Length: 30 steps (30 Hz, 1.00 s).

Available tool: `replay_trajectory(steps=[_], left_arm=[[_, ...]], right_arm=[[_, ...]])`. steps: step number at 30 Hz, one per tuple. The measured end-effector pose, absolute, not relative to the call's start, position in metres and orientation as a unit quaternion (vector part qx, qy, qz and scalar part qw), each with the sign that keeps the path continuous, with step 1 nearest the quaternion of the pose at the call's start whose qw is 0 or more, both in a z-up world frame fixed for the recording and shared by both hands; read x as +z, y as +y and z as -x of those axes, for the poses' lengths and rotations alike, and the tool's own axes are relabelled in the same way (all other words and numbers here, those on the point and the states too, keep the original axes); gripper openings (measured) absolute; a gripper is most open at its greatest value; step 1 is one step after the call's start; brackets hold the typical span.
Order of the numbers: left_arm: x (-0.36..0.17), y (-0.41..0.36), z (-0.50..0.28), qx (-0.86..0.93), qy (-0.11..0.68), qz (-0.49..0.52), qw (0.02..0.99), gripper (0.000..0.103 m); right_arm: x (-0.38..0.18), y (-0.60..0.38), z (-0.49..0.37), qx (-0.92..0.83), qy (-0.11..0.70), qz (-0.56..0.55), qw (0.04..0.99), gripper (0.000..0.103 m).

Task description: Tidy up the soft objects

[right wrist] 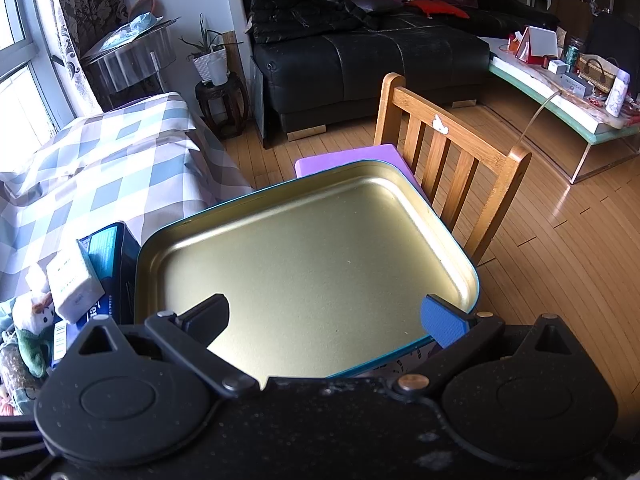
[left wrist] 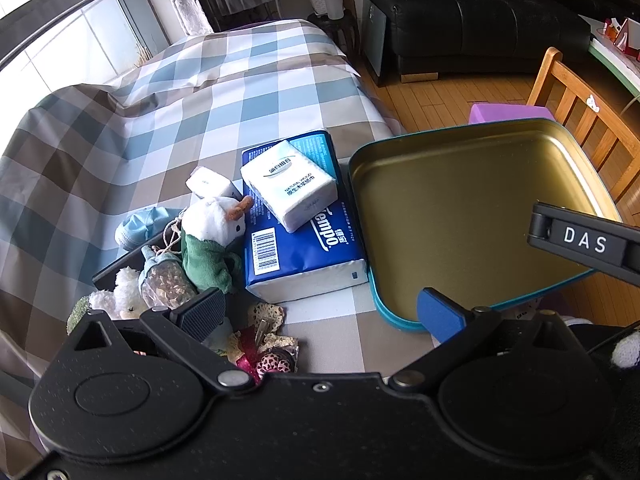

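Left wrist view: the left gripper [left wrist: 320, 312] hangs open and empty over the checked worktop [left wrist: 120, 160], its black and blue fingers spread wide. The landmark is the gold-lined tin tray [left wrist: 472, 216] with a teal rim, which holds nothing. Touching the tray's left rim lies a blue tissue pack [left wrist: 304, 248], with a white tissue pack [left wrist: 290, 186] resting on top of it. Left of the blue pack, farther from the tray, a white plush toy in a green wrap [left wrist: 212, 236] leans among a fluffy cream toy [left wrist: 124, 292], a mesh sachet [left wrist: 166, 278] and a pale blue cap [left wrist: 140, 222]. Patterned hair bows [left wrist: 264, 344] lie just under the black finger. Part of the right gripper [left wrist: 584, 244] crosses the tray's right side.

Right wrist view: the right gripper [right wrist: 324, 316] is also open and carries nothing, poised over the near edge of the tray [right wrist: 312, 264]. A wooden chair [right wrist: 452, 152] and a purple block [right wrist: 352, 160] stand beyond the tray's far rim.

The step in hand seems to be a first pick. The plush toy looks the easiest start: closing on its body rather than the loose cord beside it should keep neighbours from dragging along. The white pack would be best pinched across its short sides, lifted straight up so that the blue pack stays put, then set deep into the tray.
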State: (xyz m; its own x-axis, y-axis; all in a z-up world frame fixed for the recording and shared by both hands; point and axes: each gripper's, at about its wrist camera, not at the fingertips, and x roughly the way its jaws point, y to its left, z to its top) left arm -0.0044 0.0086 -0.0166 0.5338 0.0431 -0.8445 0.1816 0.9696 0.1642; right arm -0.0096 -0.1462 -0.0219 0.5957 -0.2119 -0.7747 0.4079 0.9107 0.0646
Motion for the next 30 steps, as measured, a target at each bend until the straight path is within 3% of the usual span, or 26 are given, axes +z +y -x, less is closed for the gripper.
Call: replay_trajectory(steps=[30], left_arm=[[-0.0187,0.0075,0.0032,-0.037,0.486,-0.119,0.865,0.099]], right_arm=[[-0.0240,-0.1387,0.0067,-0.173,0.419,-0.101,0.886,0.103]])
